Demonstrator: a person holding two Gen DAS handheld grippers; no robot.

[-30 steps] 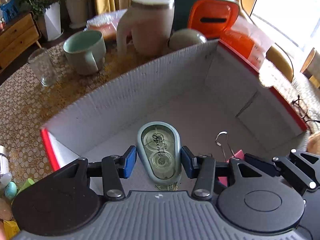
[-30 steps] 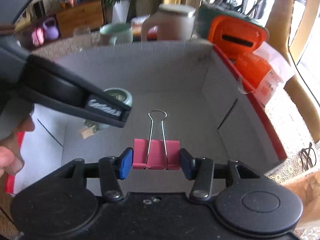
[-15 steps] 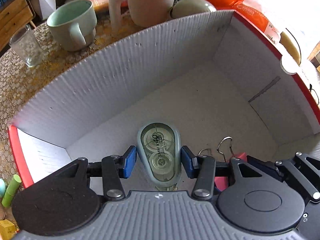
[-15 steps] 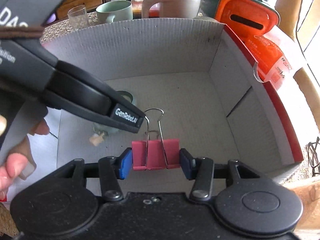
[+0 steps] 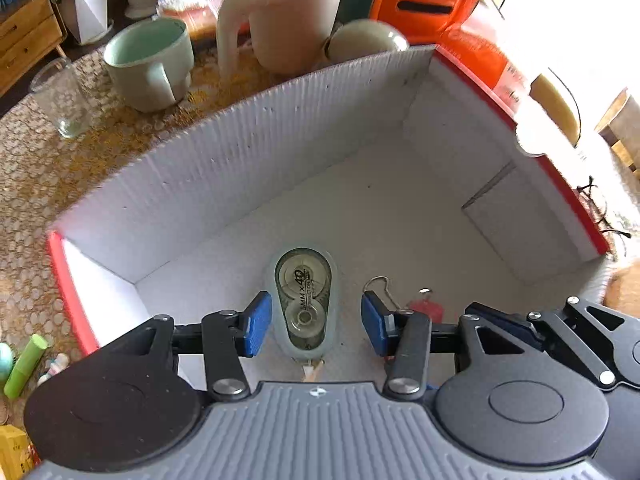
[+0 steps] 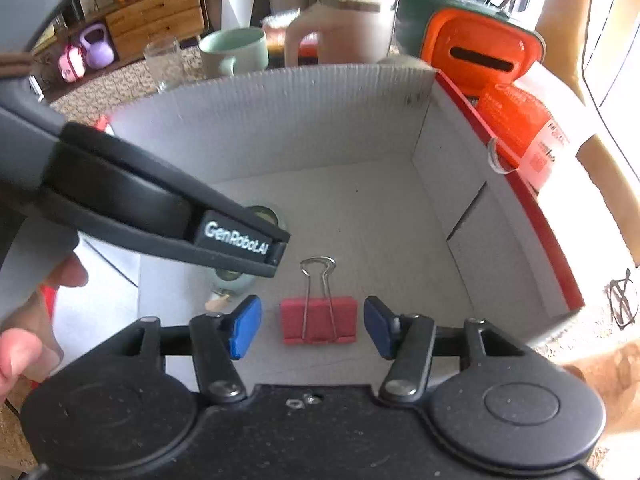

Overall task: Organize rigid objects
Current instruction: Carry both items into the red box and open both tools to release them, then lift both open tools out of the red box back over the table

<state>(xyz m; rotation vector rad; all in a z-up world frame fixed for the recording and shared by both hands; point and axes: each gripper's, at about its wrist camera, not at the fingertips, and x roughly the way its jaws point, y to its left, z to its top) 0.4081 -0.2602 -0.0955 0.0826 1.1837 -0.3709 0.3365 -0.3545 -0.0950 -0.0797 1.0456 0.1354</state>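
Both grippers have let go inside the white cardboard box (image 5: 280,148). A second ago the left gripper (image 5: 316,322) clamped the correction tape dispenser (image 5: 303,307); now its blue fingers (image 5: 256,330) stand apart, clear of the dispenser lying on the box floor at lower centre of the left view. The right gripper (image 6: 312,326) is opening, its fingers (image 6: 242,326) off the red binder clip (image 6: 318,320), which rests flat between them. Both items appear delivered; withdrawal likely follows.
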